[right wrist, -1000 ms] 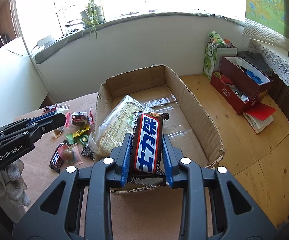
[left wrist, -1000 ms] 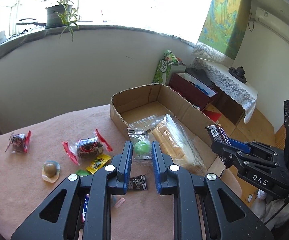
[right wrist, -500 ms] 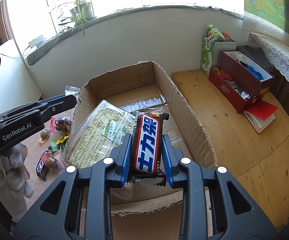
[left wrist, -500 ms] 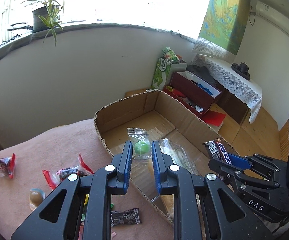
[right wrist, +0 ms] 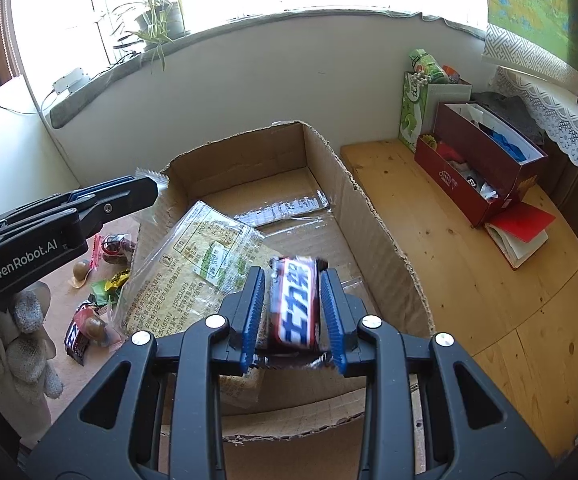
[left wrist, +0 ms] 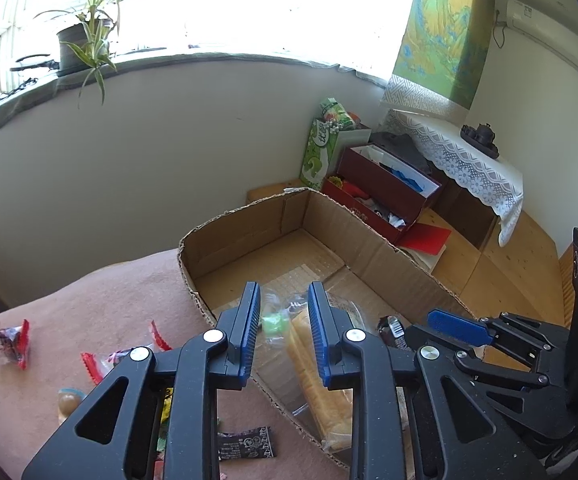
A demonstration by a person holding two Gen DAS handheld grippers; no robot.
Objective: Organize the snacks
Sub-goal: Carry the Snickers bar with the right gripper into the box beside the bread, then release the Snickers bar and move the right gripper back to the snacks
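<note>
- We see the left gripper over the near left wall of the cardboard box. Its jaws have just been opening and now stand released.
- A green candy packet lies between its fingers, blurred. We see no pad pressing on it.
- From the right wrist view, a crimped clear wrapper edge pokes out past that gripper's tip, over the box's left wall.
- The right gripper is clenched on a chocolate bar, which has a dark wrapper with a blue and red label. The bar stands lengthwise between the pads, its far end tilted a little left, and it looks blurred.
- The bar hangs over the near part of the box, above the floor of the box and beside the bread pack.
- The box sits at the right edge of the cloth-covered counter, with its top open.
- Inside it, a clear pack of sliced bread leans against the left wall, and a flat clear wrapper lies farther back on the bottom.
- Loose snacks are scattered on the counter left of the box: a red-ended sweet near the left edge and a black sachet near the front, just beside the box.
- A gloved hand holds the left gripper.
</note>
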